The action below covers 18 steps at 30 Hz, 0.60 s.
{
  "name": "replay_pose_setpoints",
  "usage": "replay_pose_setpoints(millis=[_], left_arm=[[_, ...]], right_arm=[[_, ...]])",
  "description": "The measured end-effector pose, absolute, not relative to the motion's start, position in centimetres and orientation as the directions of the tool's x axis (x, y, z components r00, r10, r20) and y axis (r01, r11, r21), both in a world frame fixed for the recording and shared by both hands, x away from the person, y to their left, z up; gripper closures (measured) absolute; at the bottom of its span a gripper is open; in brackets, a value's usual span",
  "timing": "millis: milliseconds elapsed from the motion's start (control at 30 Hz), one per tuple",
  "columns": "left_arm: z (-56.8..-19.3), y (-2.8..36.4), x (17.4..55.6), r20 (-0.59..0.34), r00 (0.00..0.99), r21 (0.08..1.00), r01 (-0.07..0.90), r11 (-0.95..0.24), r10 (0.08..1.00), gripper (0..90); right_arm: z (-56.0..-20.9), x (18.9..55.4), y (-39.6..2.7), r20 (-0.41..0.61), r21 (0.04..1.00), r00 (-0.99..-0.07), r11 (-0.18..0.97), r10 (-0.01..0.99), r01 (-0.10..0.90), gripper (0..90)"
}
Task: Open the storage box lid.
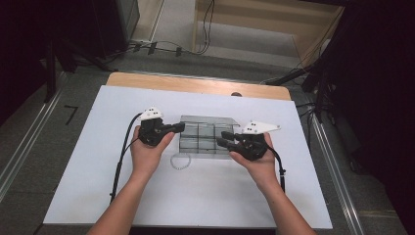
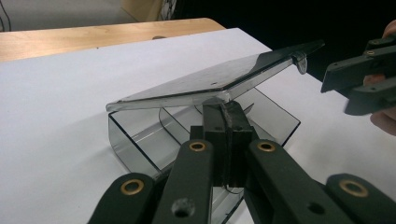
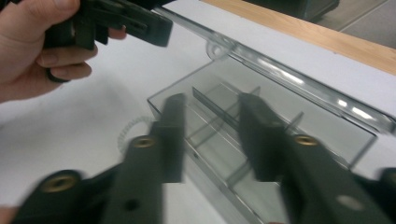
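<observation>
On white sheet (image 1: 98,161): clear ribbed plastic box (image 1: 198,137), lid (image 2: 210,81) raised.

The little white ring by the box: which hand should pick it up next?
Probably the right. The right gripper is open and empty, while the left gripper is shut on the lid, propping it up. The ring lies on the table just before the box.
</observation>
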<state>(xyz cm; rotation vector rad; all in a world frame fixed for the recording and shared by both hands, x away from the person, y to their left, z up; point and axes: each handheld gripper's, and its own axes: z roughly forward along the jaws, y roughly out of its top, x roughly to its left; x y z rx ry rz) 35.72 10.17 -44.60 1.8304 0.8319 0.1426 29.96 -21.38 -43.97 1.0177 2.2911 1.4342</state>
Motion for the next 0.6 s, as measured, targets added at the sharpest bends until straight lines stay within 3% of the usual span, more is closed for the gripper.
replay_pose_setpoints(millis=[367,600], left_arm=[[-43.6,9.9,36.3,-0.264,0.757,0.874,0.45,-0.184,0.598,89.8],[-43.1,9.7,36.9,-0.261,0.755,0.879,0.444,-0.176,0.601,89.8]], right_arm=[[-44.2,30.7,-25.0,0.157,0.864,-0.642,0.21,0.751,0.457,1.0],[-43.9,32.8,-25.9,0.159,0.883,-0.629,0.175,0.761,0.435,0.0]])
